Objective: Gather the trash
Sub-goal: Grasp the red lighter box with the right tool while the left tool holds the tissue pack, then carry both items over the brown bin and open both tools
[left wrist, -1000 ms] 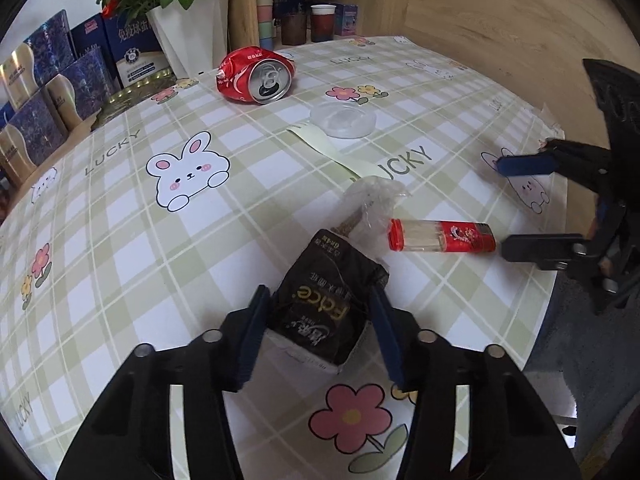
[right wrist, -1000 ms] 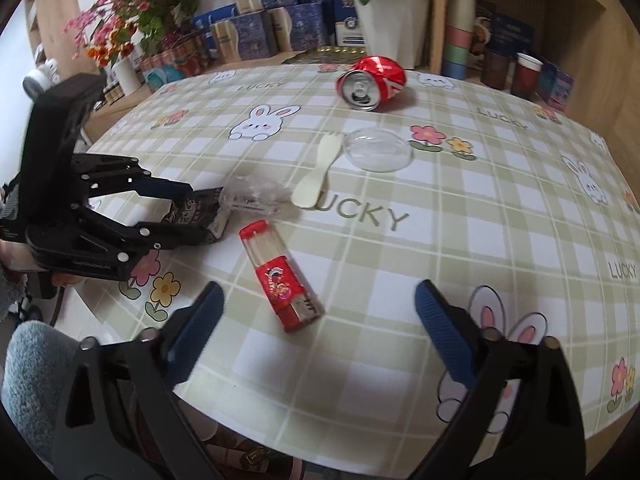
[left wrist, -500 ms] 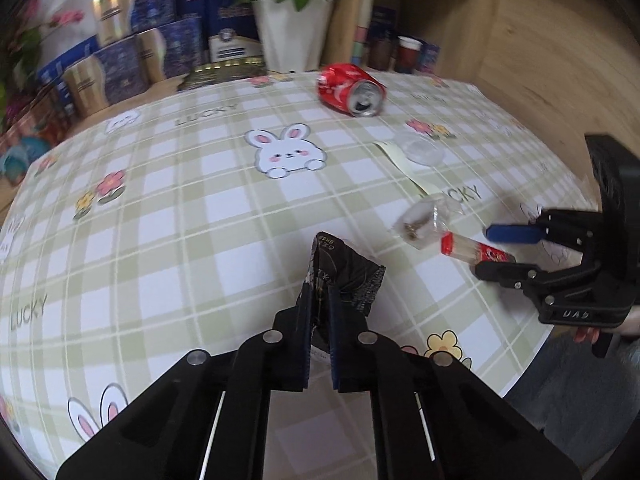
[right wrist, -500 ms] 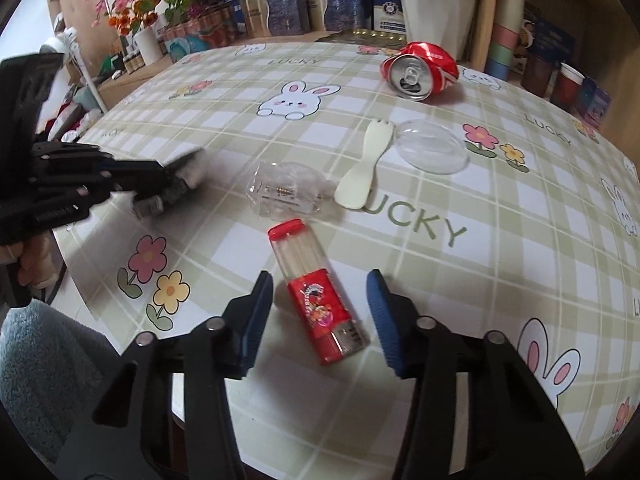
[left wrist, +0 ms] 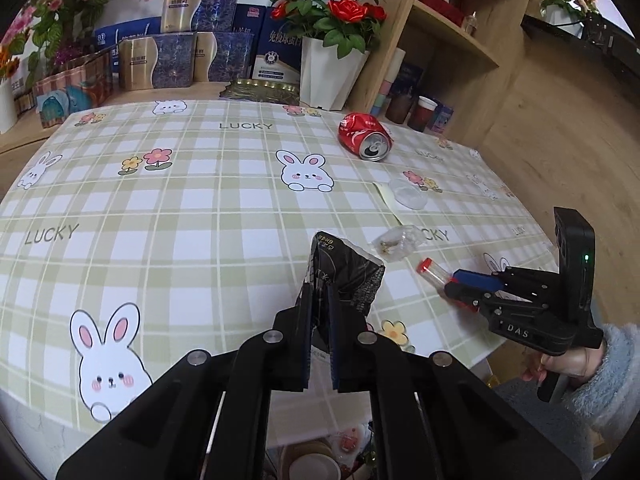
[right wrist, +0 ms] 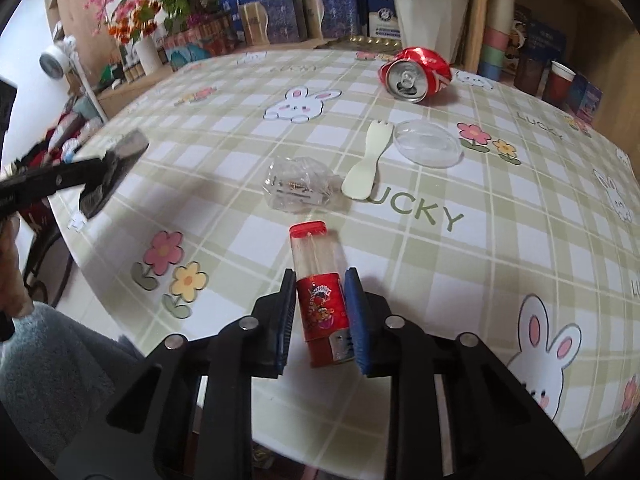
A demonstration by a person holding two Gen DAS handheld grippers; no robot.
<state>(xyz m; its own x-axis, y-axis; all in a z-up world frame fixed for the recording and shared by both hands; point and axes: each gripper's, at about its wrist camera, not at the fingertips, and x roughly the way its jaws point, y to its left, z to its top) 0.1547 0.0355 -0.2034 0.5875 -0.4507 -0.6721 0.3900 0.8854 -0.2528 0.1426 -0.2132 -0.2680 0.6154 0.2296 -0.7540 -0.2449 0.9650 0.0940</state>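
1. Grip comes first: our left gripper (left wrist: 320, 320) has its two fingers pinched nearly together on the black wrapper (left wrist: 344, 276), which stands up between the pads, raised off the tablecloth (left wrist: 200, 208) at the near rim.
2. Our right gripper (right wrist: 322, 312) is narrowed around the red toothpick tube (right wrist: 320, 280), a pad on each side of the printed red label. The tube appears to rest on the cloth, so we judge the squeeze just made or about to finish; we cannot tell how firm it is.
3. To do this well, we should close squarely on the label rather than the clear half, then lift straight up so the round body does not roll out.
4. We should keep the wrapper clamped and carry both pieces off together; no bin shows in either view.
5. From the right wrist camera, the crumpled clear plastic (right wrist: 298, 188) lies just beyond the tube at twelve o'clock, the cream spork (right wrist: 362, 172) at one o'clock, touching or nearly touching the clear lid (right wrist: 428, 144), and the crushed red can (right wrist: 416, 74) farther off.
6. Nothing blocks the lift, but the plastic sits close ahead, so we avoid pushing forward.
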